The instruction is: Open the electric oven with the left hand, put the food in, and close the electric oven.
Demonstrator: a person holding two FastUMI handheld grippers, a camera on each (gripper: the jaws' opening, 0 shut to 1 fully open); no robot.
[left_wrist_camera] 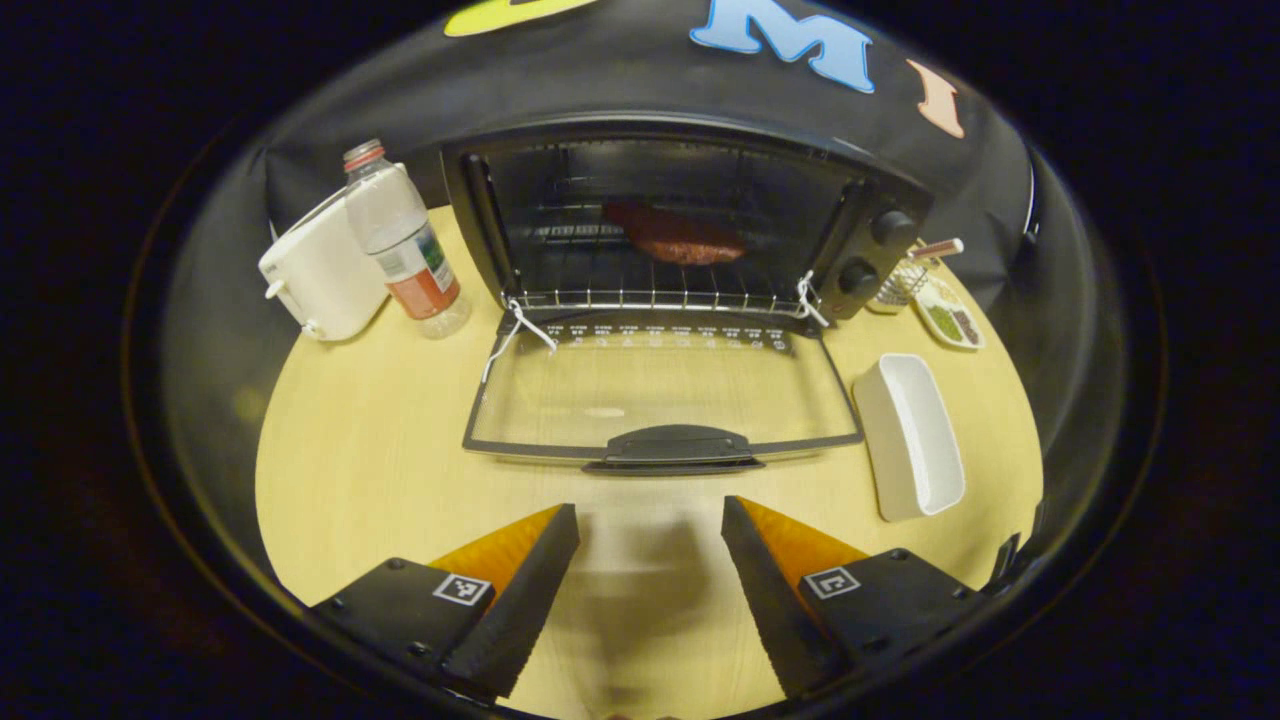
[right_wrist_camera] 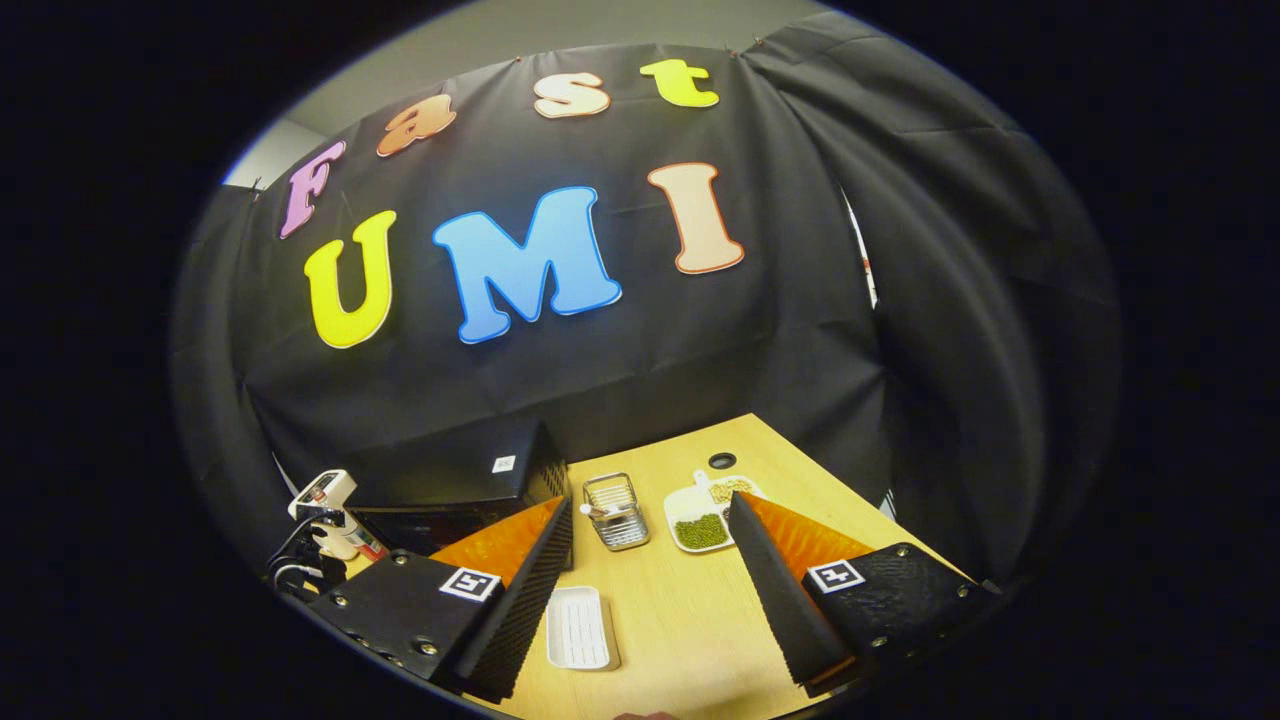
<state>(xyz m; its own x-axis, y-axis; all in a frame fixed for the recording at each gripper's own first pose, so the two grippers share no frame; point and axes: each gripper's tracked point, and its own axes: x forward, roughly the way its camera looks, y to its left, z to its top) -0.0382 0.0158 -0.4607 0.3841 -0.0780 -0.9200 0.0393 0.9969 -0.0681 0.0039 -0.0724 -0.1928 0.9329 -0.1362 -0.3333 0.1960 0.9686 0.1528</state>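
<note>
Left gripper [left_wrist_camera: 650, 545]: your fingers stand apart, nothing between them, above the table [left_wrist_camera: 370, 460].
Oven [left_wrist_camera: 680, 225]: straight ahead of your left fingers, door [left_wrist_camera: 660, 390] dropped flat, its handle [left_wrist_camera: 675, 447] just beyond the fingertips.
Food [left_wrist_camera: 680, 238]: inside the oven, lying on the rack [left_wrist_camera: 650, 285].
White dish [left_wrist_camera: 912, 432]: right of your right-hand finger, beside the door.
Bottle [left_wrist_camera: 405, 245]: ahead and left, next to a white appliance [left_wrist_camera: 320, 270].
Right gripper [right_wrist_camera: 650, 560]: your fingers spread wide, gripping nothing.
Wire basket [right_wrist_camera: 615, 512]: between your right gripper's fingers, farther off.
Bean plate [right_wrist_camera: 705, 515]: just beside the basket.
</note>
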